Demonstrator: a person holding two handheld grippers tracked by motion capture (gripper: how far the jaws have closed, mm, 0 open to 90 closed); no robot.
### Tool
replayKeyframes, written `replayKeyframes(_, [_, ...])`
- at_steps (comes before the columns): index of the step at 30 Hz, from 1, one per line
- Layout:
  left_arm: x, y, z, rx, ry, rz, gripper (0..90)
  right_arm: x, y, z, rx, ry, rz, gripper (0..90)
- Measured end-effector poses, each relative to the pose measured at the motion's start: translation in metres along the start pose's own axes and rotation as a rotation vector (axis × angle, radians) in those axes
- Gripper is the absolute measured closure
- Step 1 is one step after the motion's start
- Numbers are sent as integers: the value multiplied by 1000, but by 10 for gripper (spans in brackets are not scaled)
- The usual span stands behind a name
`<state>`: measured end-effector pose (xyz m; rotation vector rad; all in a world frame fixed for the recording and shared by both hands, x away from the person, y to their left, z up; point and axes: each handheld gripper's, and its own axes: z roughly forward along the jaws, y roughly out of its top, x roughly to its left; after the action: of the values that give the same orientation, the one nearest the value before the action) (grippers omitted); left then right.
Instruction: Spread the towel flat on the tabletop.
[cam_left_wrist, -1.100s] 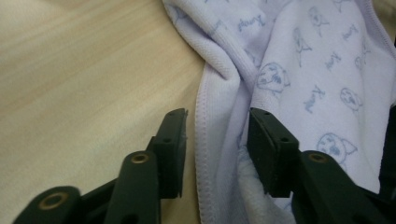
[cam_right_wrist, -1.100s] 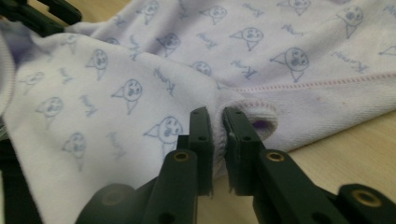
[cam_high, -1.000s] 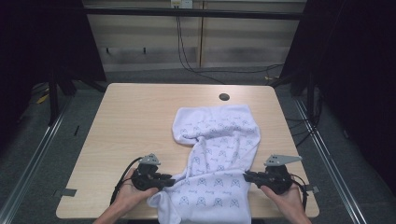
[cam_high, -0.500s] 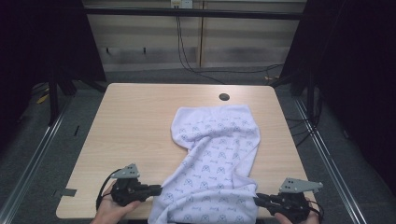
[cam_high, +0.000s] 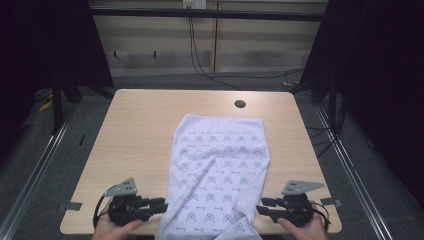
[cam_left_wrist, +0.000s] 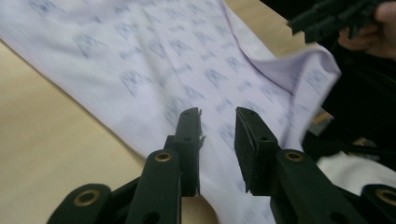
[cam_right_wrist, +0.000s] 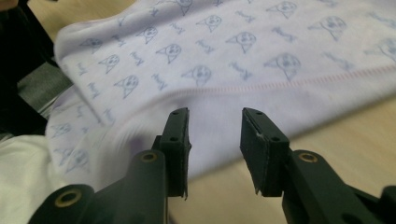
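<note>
High view: my left gripper (cam_high: 161, 205) and right gripper (cam_high: 261, 206) flank the near end of the white cotton cloth printed with small blue figures (cam_high: 220, 165) on the pale wooden table (cam_high: 135, 130).
Left gripper view: my jaws have just been opening; nothing gripped, cloth beneath and ahead.
Right gripper view: jaws likewise just parted, empty; cloth's hem just ahead.

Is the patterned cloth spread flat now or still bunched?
Mostly spread: the cloth lies lengthwise on the table, near edge draped over the front, with shallow creases mid-cloth.
</note>
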<state>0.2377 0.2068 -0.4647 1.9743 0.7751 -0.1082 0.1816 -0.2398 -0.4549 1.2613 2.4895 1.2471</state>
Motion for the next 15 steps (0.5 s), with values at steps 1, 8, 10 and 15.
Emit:
replayKeyframes(1, [7, 6, 9, 11, 26, 14, 704, -1, 6, 9, 9, -6, -6, 613])
replayKeyframes(8, [41, 26, 65, 93, 123, 18, 668, 5, 34, 52, 58, 67, -44, 567])
replayKeyframes(10, [42, 24, 69, 118, 152, 34, 656, 11, 33, 55, 83, 76, -52, 557])
replayKeyframes(15, [45, 15, 62, 99, 169, 23, 652, 16, 17, 59, 165, 79, -68, 664])
